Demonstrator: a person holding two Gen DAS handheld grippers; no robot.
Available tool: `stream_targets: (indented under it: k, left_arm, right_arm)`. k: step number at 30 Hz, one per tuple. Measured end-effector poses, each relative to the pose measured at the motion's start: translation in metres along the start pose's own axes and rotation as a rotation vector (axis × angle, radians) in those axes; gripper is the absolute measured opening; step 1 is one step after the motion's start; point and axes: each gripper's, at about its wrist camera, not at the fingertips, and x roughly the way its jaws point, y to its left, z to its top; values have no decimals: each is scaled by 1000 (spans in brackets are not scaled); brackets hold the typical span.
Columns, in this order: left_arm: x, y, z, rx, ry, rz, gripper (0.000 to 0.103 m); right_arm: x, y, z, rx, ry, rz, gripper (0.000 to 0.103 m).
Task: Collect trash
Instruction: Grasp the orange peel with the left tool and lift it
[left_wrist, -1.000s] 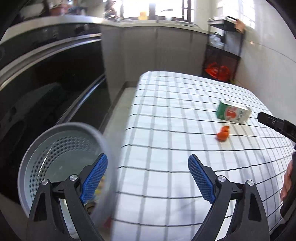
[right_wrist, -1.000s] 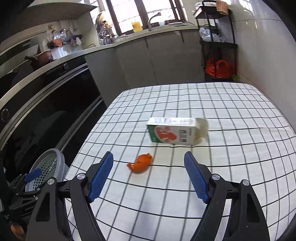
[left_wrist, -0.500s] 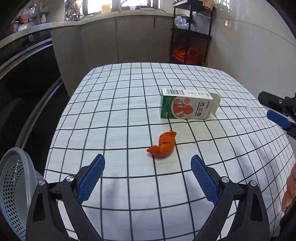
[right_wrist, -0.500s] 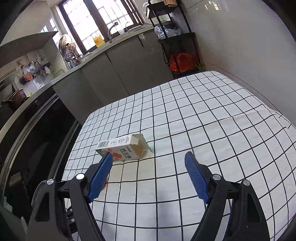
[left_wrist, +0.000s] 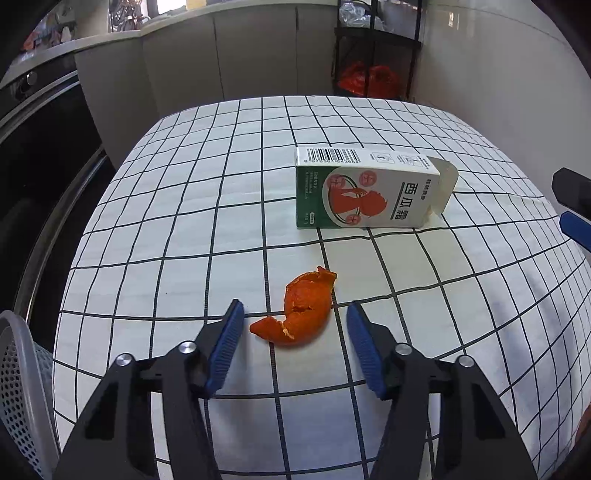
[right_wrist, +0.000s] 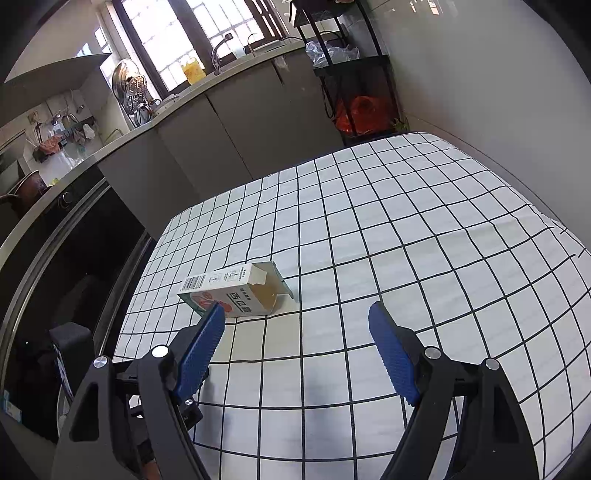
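In the left wrist view, the left gripper (left_wrist: 294, 325) hovers low over the checked tablecloth (left_wrist: 177, 236), its blue fingers (left_wrist: 226, 349) partly apart with the orange peel (left_wrist: 299, 310) lying between their tips. Neither finger touches the peel; it rests on the cloth. Beyond the peel, well apart from it, a green and white carton (left_wrist: 365, 192) lies on its side, its opened flap end turned to the right. A perforated grey basket (left_wrist: 18, 391) shows at the cloth's lower left edge.

In the right wrist view, the right gripper (right_wrist: 295, 325) is spread wide and holds nothing. The carton (right_wrist: 236, 291) lies on the tablecloth (right_wrist: 406, 229) just beyond the left fingertip, open end facing right, and the finger overlaps it in the picture; whether they touch cannot be told.
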Motion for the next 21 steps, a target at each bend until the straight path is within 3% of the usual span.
stream_targets:
  k: [2,3,11,21]
  left_arm:
    - [-1,0,0,5,-2,-15,27]
    - [-1,-2,1,9,-4,-15,23]
    - [-24,12,-7,-9,-27,-7,20]
    - [-47,56,-19,-46,-36,30,20]
  right_arm:
    - [1,0,0,2,3,2,77]
    - [2,0,-1,1,6,3,77]
    - [23,10,-8,-92,43,26,77]
    - [53,15,-5,-247,80,103,87]
